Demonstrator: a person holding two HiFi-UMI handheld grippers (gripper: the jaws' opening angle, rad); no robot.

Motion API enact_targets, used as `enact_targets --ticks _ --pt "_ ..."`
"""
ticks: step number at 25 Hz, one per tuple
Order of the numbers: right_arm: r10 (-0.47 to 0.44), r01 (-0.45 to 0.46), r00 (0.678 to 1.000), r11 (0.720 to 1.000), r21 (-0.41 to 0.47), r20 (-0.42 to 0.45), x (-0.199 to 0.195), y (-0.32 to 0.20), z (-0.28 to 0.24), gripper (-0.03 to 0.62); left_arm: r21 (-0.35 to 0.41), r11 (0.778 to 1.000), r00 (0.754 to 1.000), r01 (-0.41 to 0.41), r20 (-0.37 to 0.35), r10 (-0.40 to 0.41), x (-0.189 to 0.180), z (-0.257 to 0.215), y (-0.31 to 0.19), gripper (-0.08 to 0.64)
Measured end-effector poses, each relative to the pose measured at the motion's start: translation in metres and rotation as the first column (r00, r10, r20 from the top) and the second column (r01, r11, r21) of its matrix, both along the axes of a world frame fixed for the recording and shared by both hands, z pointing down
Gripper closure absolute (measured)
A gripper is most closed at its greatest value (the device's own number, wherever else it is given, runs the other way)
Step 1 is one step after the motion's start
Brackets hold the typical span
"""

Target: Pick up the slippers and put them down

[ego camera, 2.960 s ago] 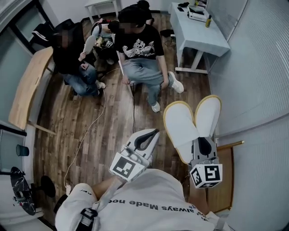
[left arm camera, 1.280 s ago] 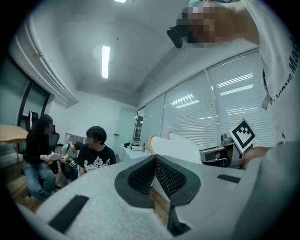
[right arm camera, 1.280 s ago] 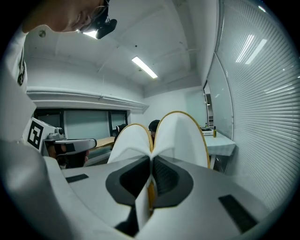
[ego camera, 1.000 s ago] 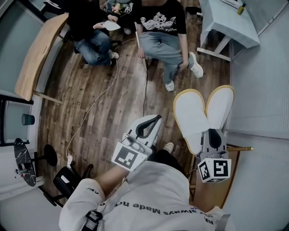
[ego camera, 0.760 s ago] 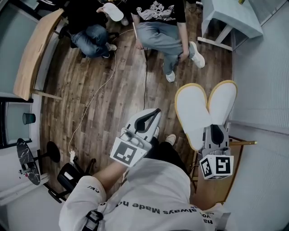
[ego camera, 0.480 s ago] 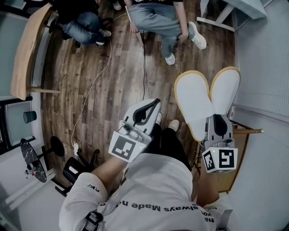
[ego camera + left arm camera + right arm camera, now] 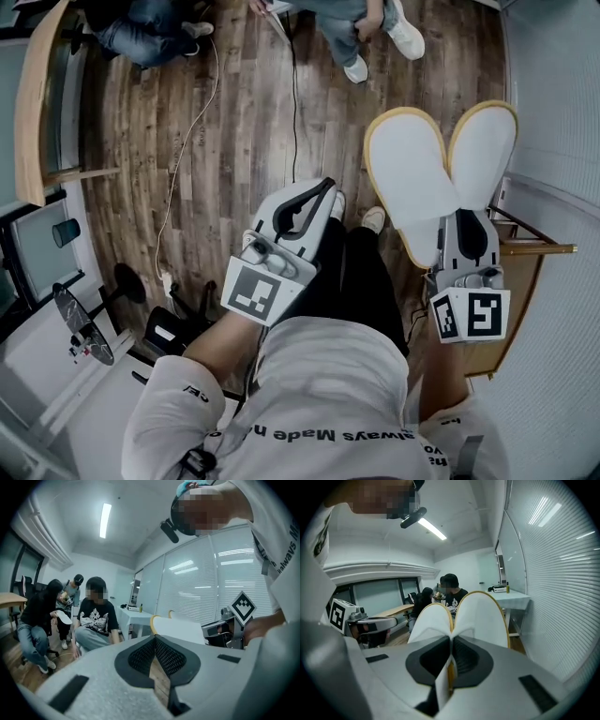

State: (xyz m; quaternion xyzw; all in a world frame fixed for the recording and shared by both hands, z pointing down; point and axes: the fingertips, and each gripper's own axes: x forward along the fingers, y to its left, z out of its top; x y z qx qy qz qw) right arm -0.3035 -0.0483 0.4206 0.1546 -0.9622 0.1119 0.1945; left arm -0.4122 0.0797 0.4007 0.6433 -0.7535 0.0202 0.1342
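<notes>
Two white slippers with yellow trim, one point(image 7: 408, 169) and the other point(image 7: 486, 141), fan out side by side from my right gripper point(image 7: 465, 217), which is shut on their heel ends. In the right gripper view the pair, left slipper point(image 7: 431, 619) and right slipper point(image 7: 483, 616), rises straight ahead of the right gripper point(image 7: 450, 638), soles pinched between the pads. My left gripper point(image 7: 326, 187) hangs to the left over the wooden floor, shut with nothing in it. In the left gripper view the left gripper point(image 7: 154, 638) has its tips touching, and a slipper point(image 7: 180, 628) and the right gripper point(image 7: 226, 631) show to the right.
My own shoes point(image 7: 374, 218) stand on the floor between the grippers. A low wooden stand point(image 7: 521, 272) sits by the white wall at right. A cable point(image 7: 186, 159) runs across the floor. Seated people's legs point(image 7: 366, 19) are at the top, a wooden bench point(image 7: 36, 103) at left.
Both grippers have sunk toward the floor, the slippers still in the right one. The seated people have slid to the top edge of the head view.
</notes>
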Motion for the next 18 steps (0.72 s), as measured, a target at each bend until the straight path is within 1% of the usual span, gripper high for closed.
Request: enact_targets --ticks 3,7,13,18 --pt "0.002 -0.002 1.0 1.0 -0.007 -0.007 0.003 0.0 0.033 0.569 -0.002 1.0 1.0 -0.003 0.008 0.003 0.005 0.03 -0.003 0.549" --pt "0.012 -0.014 0.999 0.999 -0.042 -0.034 0.011 0.005 0.074 0.57 -0.025 1.0 1.0 -0.007 -0.005 0.007 0.011 0.066 -0.004 0.549" --pt "0.021 -0.026 0.997 0.998 -0.066 -0.074 0.011 0.006 0.135 0.569 -0.062 0.998 1.0 -0.029 -0.006 0.029 0.006 0.125 -0.006 0.549" --pt "0.021 -0.029 0.994 0.997 -0.072 -0.106 0.014 0.005 0.166 0.569 -0.08 0.996 1.0 -0.029 -0.003 0.029 0.006 0.157 -0.006 0.549"
